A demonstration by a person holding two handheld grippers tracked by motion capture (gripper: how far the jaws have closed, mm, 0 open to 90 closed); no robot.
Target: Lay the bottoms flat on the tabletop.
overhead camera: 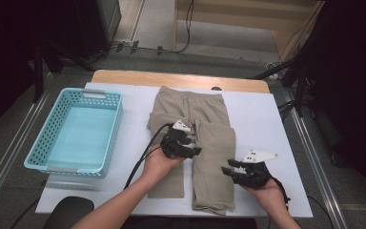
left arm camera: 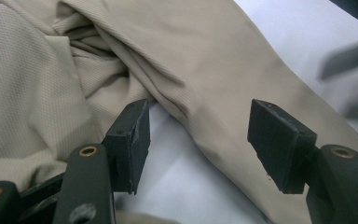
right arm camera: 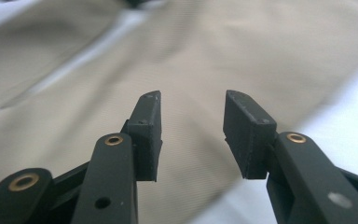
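Note:
Beige trousers (overhead camera: 190,107) lie flat on the white table cover (overhead camera: 257,119), waist at the far side and legs toward me. My left gripper (overhead camera: 195,149) hovers between the two legs near the crotch, jaws apart. In the left gripper view the left gripper (left arm camera: 200,140) is open over the inner edge of a trouser leg (left arm camera: 223,84), with white cover under the gap and nothing pinched. My right gripper (overhead camera: 228,168) sits at the right edge of the right leg (overhead camera: 213,157). Seen from its own camera, the right gripper (right arm camera: 193,135) is open just above beige cloth (right arm camera: 205,56), holding nothing.
A light blue plastic basket (overhead camera: 116,125) stands on the left part of the table with nothing in it. A wooden table edge (overhead camera: 181,78) shows at the far side. A black rounded object (overhead camera: 69,210) sits at the near left corner. Cables run across the floor beyond.

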